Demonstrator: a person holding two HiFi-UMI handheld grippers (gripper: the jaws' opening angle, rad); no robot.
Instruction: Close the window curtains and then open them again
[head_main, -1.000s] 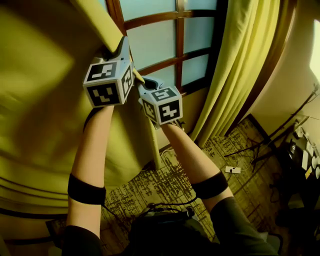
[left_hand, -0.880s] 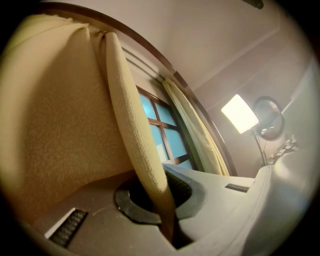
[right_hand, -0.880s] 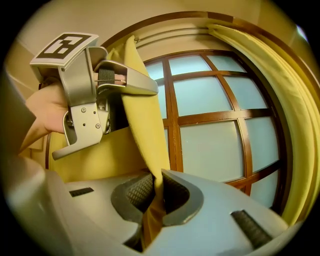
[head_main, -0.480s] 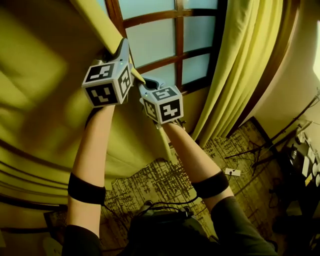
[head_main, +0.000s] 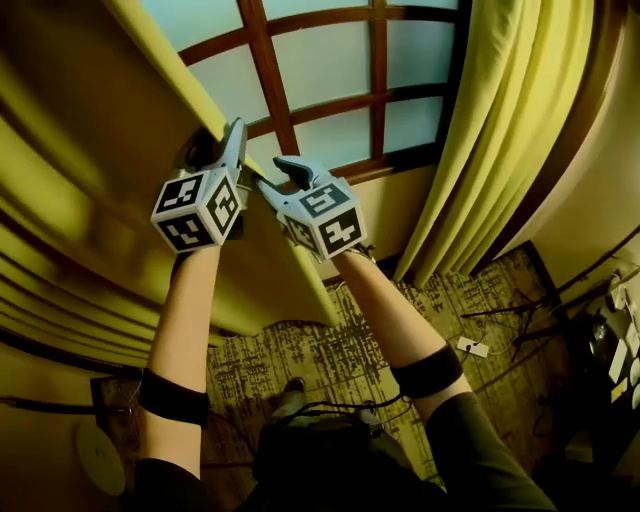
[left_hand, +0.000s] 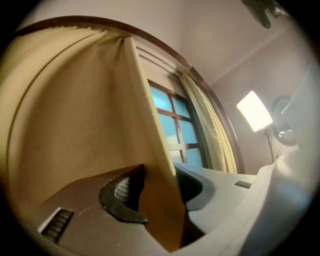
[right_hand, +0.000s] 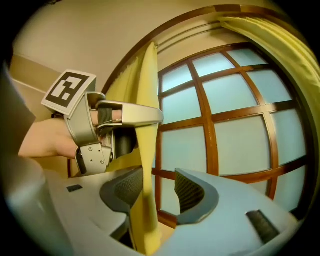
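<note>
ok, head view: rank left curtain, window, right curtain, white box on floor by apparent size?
1. left curtain
2. window and right curtain: too alike to rank
3. white box on floor, smallest

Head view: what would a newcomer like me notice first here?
A yellow curtain fills the left, beside a wood-barred window at top centre. In the middle, the left gripper and right gripper, each with a marker cube, have the curtain's edge between jaws that have just been opening. A second curtain hangs at right.
</note>
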